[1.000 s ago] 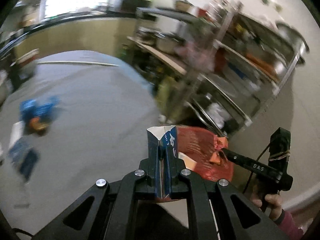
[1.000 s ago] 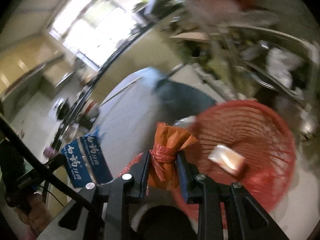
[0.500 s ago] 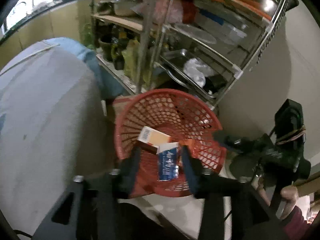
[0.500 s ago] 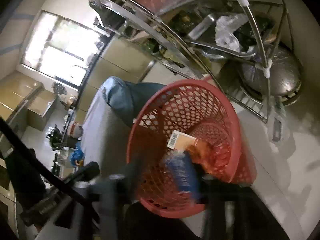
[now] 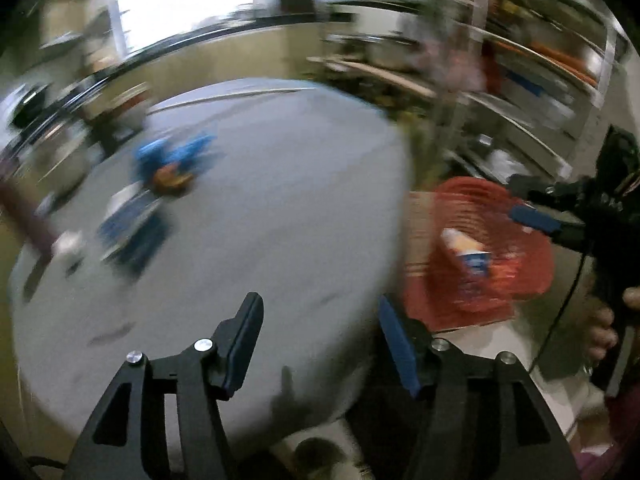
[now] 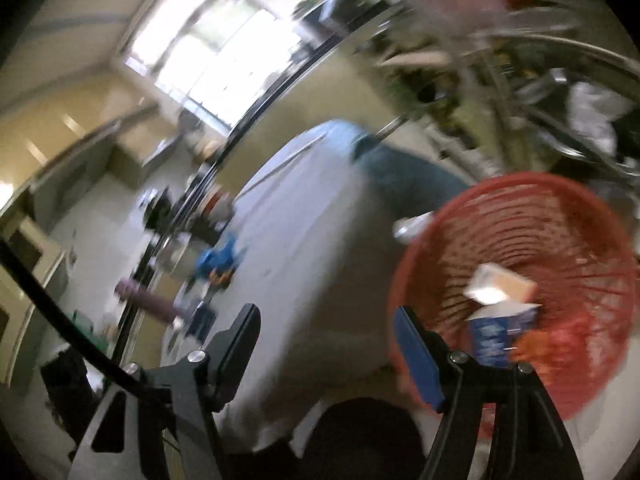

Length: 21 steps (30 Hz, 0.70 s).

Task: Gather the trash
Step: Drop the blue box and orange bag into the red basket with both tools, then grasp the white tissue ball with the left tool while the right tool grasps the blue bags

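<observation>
Beside the right edge of the round grey cloth-covered counter (image 5: 280,208), a red plastic mesh basket (image 6: 560,240) stands on the floor, already holding a blue-and-white carton (image 6: 500,332), a pale cardboard box (image 6: 500,284) and a scrap of orange wrapper (image 6: 560,344). Both tools are empty: the left gripper (image 5: 320,344) has its fingers apart and widening, nothing between them, while the right gripper (image 6: 326,352) also stands with its fingers spread and nothing held. More trash waits near the counter's far left edge: a crumpled blue-and-orange wrapper (image 5: 172,164) and a flat blue-and-white packet (image 5: 132,224), both blurred. The step in hand appears to be the swing from basket to counter for the next pieces. Done well, it likely means keeping the fingers wide until they straddle one item, coming down low over the cloth so it is not snagged, and taking the flat packet by a raised edge. Motion blur hides finer detail.
</observation>
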Tool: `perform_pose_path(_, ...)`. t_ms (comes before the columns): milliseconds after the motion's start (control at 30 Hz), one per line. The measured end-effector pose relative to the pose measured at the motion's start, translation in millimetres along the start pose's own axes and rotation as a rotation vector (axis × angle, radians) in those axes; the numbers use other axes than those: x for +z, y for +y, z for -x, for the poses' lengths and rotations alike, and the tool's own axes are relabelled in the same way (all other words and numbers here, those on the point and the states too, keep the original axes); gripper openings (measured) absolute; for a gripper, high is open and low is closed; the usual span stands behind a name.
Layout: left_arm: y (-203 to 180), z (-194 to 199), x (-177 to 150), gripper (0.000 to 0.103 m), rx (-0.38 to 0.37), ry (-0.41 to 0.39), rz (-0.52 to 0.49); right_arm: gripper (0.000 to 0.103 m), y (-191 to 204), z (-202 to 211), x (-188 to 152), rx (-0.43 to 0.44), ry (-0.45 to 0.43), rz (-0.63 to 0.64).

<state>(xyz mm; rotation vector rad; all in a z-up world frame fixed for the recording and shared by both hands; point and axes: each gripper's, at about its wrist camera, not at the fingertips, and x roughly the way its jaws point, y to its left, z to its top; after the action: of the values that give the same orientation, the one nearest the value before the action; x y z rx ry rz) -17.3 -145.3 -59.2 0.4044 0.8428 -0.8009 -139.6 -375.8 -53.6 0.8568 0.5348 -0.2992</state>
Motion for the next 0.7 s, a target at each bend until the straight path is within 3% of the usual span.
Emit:
perform_pose_path(167, 91.5, 26.7, -38.5, 0.062, 0.181, -0.008, 0.185, 0.073, 60.6, -49.2, -10.1, 0.050, 0.115, 0.102)
perform_pose_path(333, 153.9, 48.5, -55.5, 0.064, 0.330, -0.047, 0.276, 0.073, 111.1, -101.0, -17.5, 0.097, 0.242, 0.130)
perform_pose_path(533, 195.4, 57.1, -62.0, 0.065, 0.329, -0.062, 0.372, 0.073, 179.9, -170.6, -12.3, 0.131, 0.409, 0.072)
perform_pose_path(700, 212.4, 62.3, -61.5, 0.066, 0.327, -0.080, 0.378, 0.073, 220.2, -210.7, 7.8, 0.092, 0.390, 0.106)
